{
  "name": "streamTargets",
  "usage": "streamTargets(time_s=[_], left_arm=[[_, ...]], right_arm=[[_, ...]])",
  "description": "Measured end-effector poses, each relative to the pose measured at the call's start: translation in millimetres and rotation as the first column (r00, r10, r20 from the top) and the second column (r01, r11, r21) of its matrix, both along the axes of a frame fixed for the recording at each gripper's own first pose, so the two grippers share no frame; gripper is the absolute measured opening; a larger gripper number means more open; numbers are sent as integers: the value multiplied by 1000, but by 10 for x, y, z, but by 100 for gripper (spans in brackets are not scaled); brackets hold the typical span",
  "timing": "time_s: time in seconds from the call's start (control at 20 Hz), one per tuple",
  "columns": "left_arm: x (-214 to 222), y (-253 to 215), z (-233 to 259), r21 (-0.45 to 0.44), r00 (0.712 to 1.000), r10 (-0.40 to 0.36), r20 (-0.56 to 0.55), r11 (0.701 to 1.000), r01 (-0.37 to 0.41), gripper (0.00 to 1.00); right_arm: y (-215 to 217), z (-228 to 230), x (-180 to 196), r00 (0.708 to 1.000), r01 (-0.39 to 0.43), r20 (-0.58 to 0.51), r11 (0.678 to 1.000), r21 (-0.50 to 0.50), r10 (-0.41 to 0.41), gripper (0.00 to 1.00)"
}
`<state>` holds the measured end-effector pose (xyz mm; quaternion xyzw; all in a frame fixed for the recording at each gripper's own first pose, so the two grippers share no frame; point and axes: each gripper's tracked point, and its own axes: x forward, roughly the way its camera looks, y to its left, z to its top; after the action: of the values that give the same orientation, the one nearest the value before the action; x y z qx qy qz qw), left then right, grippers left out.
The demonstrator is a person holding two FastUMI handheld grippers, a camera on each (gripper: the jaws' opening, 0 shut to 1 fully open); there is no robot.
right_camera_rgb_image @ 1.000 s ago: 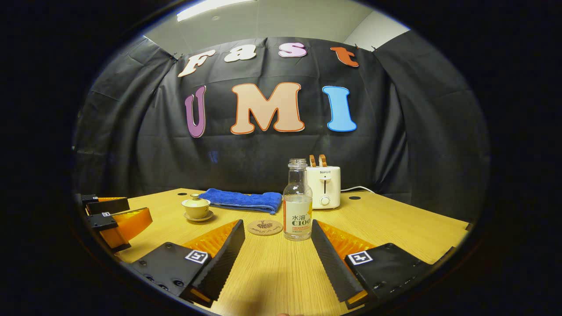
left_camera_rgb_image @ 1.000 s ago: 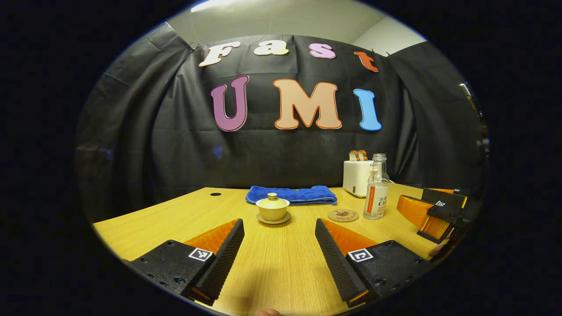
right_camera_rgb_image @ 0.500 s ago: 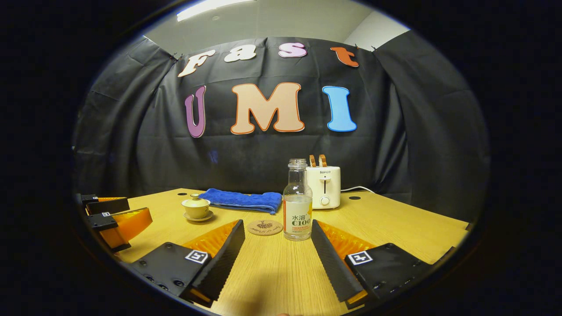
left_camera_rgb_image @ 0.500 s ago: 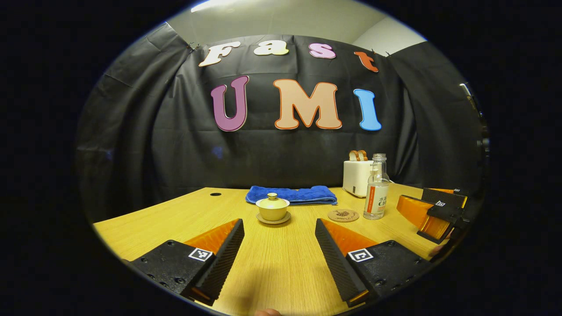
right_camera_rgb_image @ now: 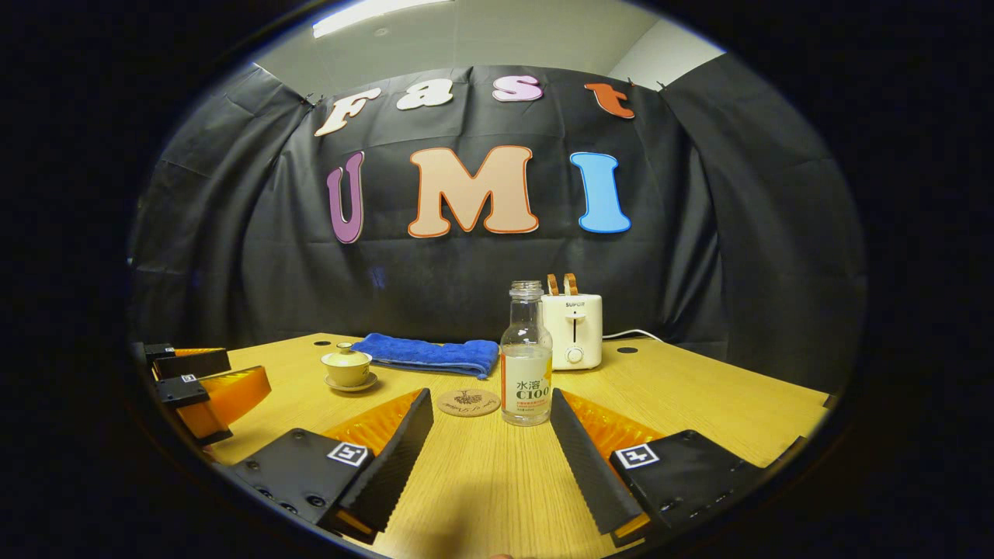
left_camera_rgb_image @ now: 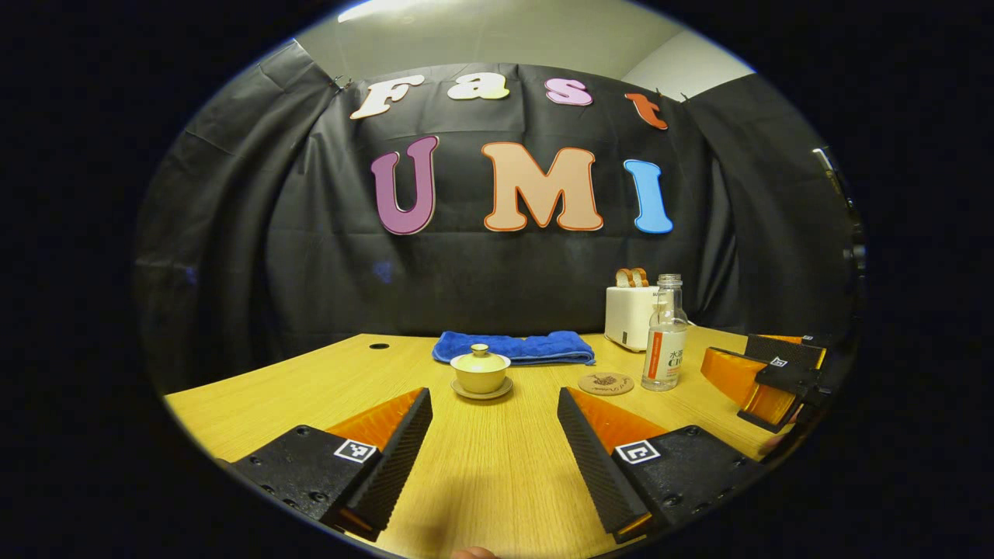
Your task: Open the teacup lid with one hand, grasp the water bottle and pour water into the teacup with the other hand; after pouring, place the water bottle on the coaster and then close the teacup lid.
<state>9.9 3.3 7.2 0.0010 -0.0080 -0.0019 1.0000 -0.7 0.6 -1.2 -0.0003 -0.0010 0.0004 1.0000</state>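
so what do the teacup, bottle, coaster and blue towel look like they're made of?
Teacup: likely glazed ceramic, pale yellow with a smooth soft sheen; lid and saucer match.
Water bottle: clear and see-through above its label; glass or hard plastic, can't tell.
Coaster: flat matte brown disc with a dark print; maybe wood or cork.
Blue towel: soft cloth, folded, with a fuzzy, light-absorbing surface.

On the table [right_camera_rgb_image: 699, 404], lidded teacup [right_camera_rgb_image: 346, 368] on its saucer sits left, coaster [right_camera_rgb_image: 468, 402] mid, water bottle [right_camera_rgb_image: 526, 357] just right of coaster. Towel [right_camera_rgb_image: 427, 354] and toaster [right_camera_rgb_image: 572, 330] lie behind them near the far edge, toaster right of towel.
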Motion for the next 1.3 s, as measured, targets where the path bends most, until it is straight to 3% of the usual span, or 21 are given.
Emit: streamTargets(time_s=[0.2, 0.25, 0.3, 0.5, 0.55, 0.7, 0.75, 0.8, 0.9, 1.0, 1.05, 1.1, 1.25, 1.3], left_arm=[[412, 18, -43, 2, 1000, -2, -11, 1000, 2, 96], [533, 29, -25, 1, 1000, -5, -13, 1000, 5, 95], [701, 40, -34, 4, 1000, -9, -7, 1000, 9, 96], [1259, 60, -56, 4, 1000, -19, -13, 1000, 19, 96], [1375, 50, -56, 7, 1000, -26, -10, 1000, 26, 98], [1693, 63, -66, 5, 1000, -18, -16, 1000, 18, 96], [1770, 82, -57, 9, 1000, -5, -15, 1000, 6, 96], [1847, 133, -58, 9, 1000, 18, -18, 1000, -18, 96], [1937, 215, -78, 9, 997, 66, -25, 998, -66, 96], [2000, 230, -126, 19, 996, 71, -56, 997, -70, 96], [2018, 222, -162, 21, 995, 64, -78, 998, -63, 96], [2023, 224, -176, 22, 994, 65, -91, 998, -63, 96], [2081, 298, -206, 51, 990, 75, -122, 996, -70, 96], [2079, 325, -210, 49, 989, 77, -124, 996, -71, 95]], right_arm=[[1, 8, -3, 1000, 0, -1, 1000, 0, 0, 94], [-5, -5, 2, 1000, 1, -2, 1000, 0, -1, 98], [-15, 5, 9, 1000, 7, -1, 1000, 0, -7, 94], [-80, 11, 28, 1000, 21, -3, 1000, 0, -21, 94], [-95, 6, 52, 1000, 22, -3, 1000, 0, -22, 98], [-168, 12, 81, 1000, 31, -3, 1000, -1, -31, 94], [-195, 4, 93, 999, 34, -4, 999, -1, -34, 98], [-230, 6, 100, 999, 37, -5, 999, -1, -37, 94], [-302, 19, 100, 999, 46, -4, 999, -1, -46, 98], [-362, 14, 96, 998, 60, -4, 998, 0, -60, 100], [-367, 17, 102, 998, 61, -4, 998, 0, -61, 94], [-360, 19, 109, 998, 61, -4, 998, -2, -61, 98], [-380, 12, 102, 998, 69, -4, 998, -2, -69, 94], [-373, 17, 100, 998, 69, -4, 998, -2, -69, 98]])
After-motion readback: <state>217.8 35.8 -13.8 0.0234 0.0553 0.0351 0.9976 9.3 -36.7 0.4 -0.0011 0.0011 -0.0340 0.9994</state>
